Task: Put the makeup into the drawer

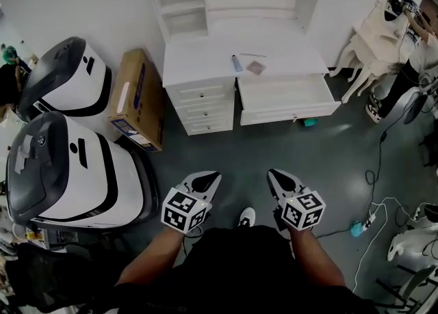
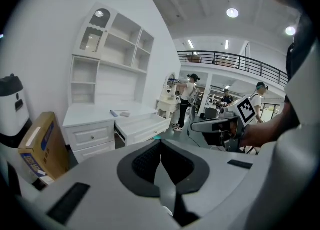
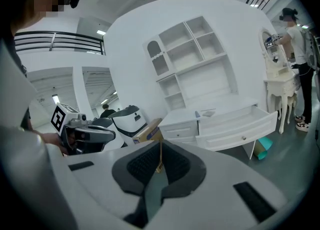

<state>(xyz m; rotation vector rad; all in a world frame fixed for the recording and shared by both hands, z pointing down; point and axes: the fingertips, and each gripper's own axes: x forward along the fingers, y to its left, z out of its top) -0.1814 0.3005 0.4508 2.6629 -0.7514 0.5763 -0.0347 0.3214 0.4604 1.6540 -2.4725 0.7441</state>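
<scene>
A white dresser (image 1: 205, 49) stands ahead, its right drawer (image 1: 287, 95) pulled open. On the dresser top lie a blue tube (image 1: 236, 63) and a small brown compact (image 1: 255, 68); the same blue tube (image 3: 197, 115) shows in the right gripper view behind the open drawer (image 3: 240, 124). My left gripper (image 1: 209, 181) and right gripper (image 1: 277, 177) hang side by side over the grey floor, well short of the dresser. Both are shut and empty. In their own views the left gripper's (image 2: 160, 144) and the right gripper's (image 3: 160, 146) pads meet in a line.
A cardboard box (image 1: 137, 97) leans left of the dresser. Two white-and-black machines (image 1: 65, 80) (image 1: 61, 169) fill the left side. A teal object (image 1: 310, 122) lies under the drawer. White chairs (image 1: 373, 39), a person (image 1: 419, 53) and floor cables (image 1: 376, 169) are at the right.
</scene>
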